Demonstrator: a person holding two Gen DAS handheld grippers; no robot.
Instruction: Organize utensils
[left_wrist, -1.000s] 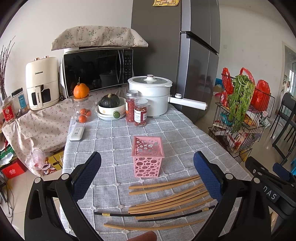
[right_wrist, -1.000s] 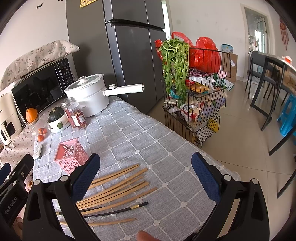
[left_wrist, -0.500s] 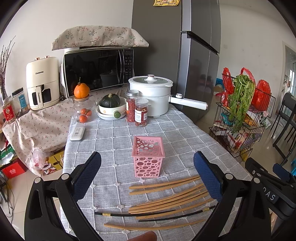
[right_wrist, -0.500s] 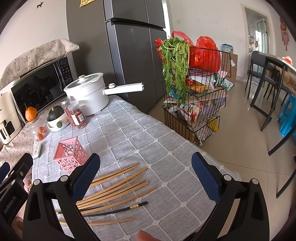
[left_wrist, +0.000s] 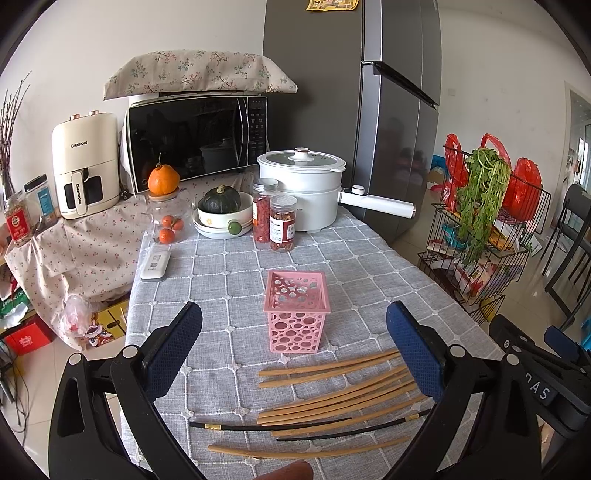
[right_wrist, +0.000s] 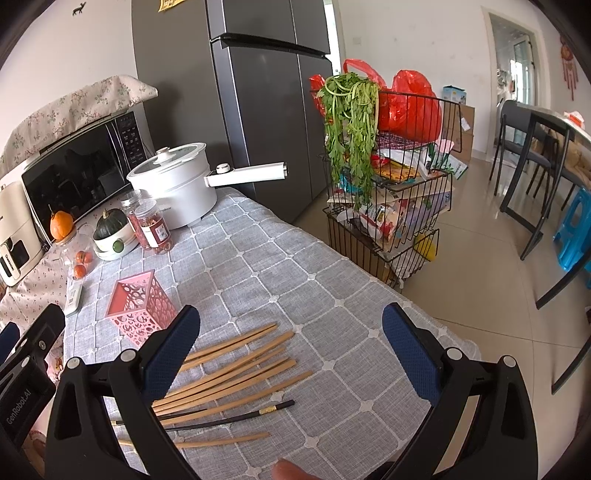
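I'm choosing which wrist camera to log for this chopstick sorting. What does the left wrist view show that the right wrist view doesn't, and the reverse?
Only the left wrist view shows the whole air fryer, the storage jars at the far left and the boxes on the floor. Only the right wrist view shows the dining table and the blue stool.

Both show the pink basket, empty and upright, the loose chopsticks lying in front of it, the white pot, the fridge and the wire rack. Left gripper and right gripper are open, holding nothing.
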